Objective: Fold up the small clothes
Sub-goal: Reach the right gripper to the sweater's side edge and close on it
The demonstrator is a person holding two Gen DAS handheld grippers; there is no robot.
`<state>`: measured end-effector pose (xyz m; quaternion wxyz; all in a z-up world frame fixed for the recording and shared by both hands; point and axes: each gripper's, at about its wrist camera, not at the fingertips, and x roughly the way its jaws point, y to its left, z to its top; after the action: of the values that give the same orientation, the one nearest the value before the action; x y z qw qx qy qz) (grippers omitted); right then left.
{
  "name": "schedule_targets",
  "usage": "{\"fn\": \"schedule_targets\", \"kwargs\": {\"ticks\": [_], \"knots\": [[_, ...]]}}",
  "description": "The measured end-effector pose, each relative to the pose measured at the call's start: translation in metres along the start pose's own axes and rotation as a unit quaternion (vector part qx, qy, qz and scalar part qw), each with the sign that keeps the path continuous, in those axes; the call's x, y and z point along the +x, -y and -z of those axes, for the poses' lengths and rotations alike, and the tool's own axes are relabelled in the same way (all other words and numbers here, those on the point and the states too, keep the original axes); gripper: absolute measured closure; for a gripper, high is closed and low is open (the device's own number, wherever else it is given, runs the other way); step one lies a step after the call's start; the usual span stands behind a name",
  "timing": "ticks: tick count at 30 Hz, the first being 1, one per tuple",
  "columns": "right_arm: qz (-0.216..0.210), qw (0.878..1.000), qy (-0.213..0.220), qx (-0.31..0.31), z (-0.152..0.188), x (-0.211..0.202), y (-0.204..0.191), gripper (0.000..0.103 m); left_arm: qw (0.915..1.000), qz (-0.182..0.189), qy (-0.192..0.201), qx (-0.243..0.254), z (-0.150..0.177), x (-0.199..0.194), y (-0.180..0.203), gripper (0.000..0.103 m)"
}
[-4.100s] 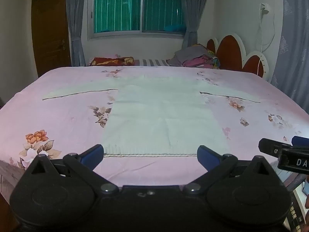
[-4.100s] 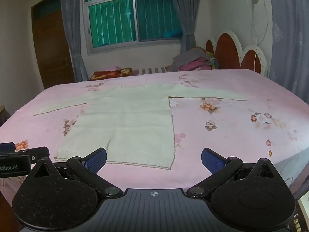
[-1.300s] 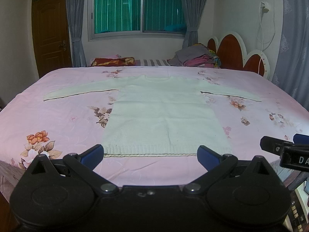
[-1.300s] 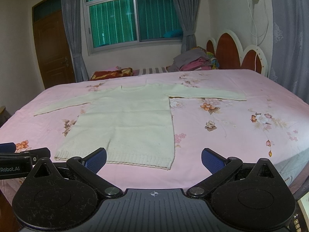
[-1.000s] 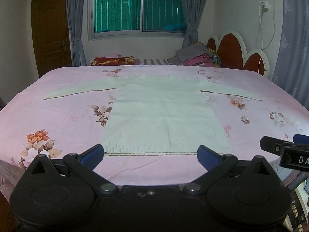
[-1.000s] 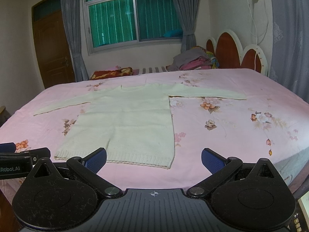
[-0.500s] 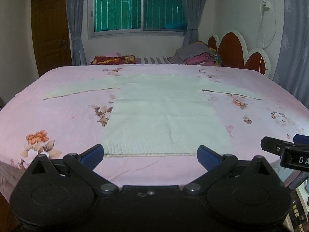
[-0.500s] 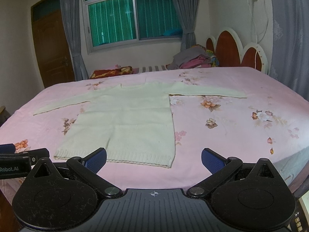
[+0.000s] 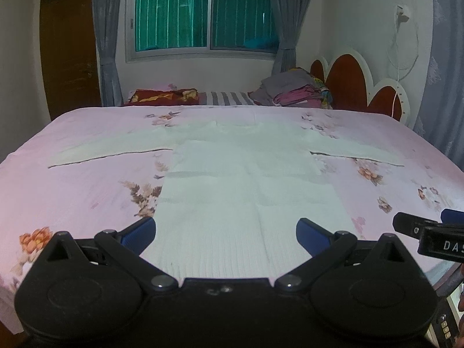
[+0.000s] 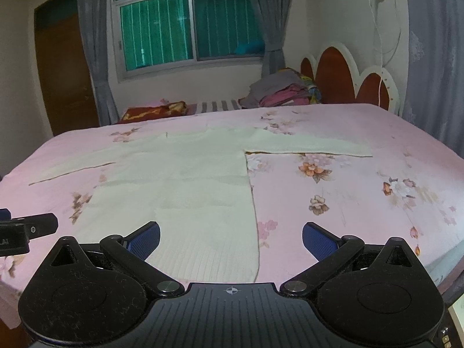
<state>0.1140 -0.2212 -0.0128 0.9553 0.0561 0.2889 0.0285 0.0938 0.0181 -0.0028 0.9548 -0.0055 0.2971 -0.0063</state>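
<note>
The left gripper [image 9: 225,229] hangs over the near edge of the bed with its blue-padded fingers [image 9: 139,231] spread wide and nothing between them; the ribbed hem of the sweater [image 9: 246,191] shows in the gap below. The right gripper [image 10: 231,235] is likewise spread and empty, poised over the sweater's near right corner, one pad above the knit and the other above bare sheet. The pale cream sweater lies flat and face-up in the middle of the bed [image 9: 72,191], its long axis running from the hem at the near edge away to the neckline at the far side, so the collar points toward the window [image 9: 203,14]. Both sleeves stretch straight out sideways, roughly at right angles to the body, each resting on the pink floral sheet. Faint crease lines cross the body. Beyond the bed's far edge sit a red patterned pillow [image 9: 162,97] and a striped cloth [image 9: 226,98], and near the scalloped red headboard [image 9: 356,87] is a pile of folded clothes [image 9: 293,91], well apart from the sweater. A brown door [image 9: 69,52] stands at the left and grey curtains [image 9: 105,37] flank the window. Nothing lies on the sheet between the grippers and the garment.
</note>
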Motion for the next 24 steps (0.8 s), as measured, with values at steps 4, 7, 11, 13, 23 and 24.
{"fn": "schedule_targets", "kwargs": {"ticks": [4, 7, 11, 13, 23, 24], "knots": [[0.008, 1.000, 0.000, 0.001, -0.014, 0.023, -0.005, 0.000, 1.0000, 0.006, 0.002, -0.001, -0.016, 0.021, -0.011, 0.000], [0.014, 1.000, 0.003, 0.004, -0.028, 0.042, -0.011, 0.000, 0.9999, 0.010, 0.001, 0.001, -0.029, 0.039, -0.019, 0.000], [0.023, 1.000, 0.006, 0.010, -0.043, 0.063, -0.017, 0.000, 0.9999, 0.013, 0.005, 0.004, -0.044, 0.057, -0.031, 0.000], [0.031, 0.999, 0.008, 0.014, -0.051, 0.075, -0.020, 0.000, 0.9998, 0.017, 0.011, 0.006, -0.052, 0.066, -0.037, 0.000], [0.073, 0.996, 0.019, 0.046, -0.081, 0.112, 0.013, 0.000, 0.9978, 0.062, 0.014, 0.018, -0.070, 0.120, -0.027, 0.000], [0.075, 0.995, 0.021, 0.058, -0.084, 0.116, 0.022, 0.000, 0.9977, 0.065, 0.010, 0.016, -0.072, 0.127, -0.024, 0.000]]}}
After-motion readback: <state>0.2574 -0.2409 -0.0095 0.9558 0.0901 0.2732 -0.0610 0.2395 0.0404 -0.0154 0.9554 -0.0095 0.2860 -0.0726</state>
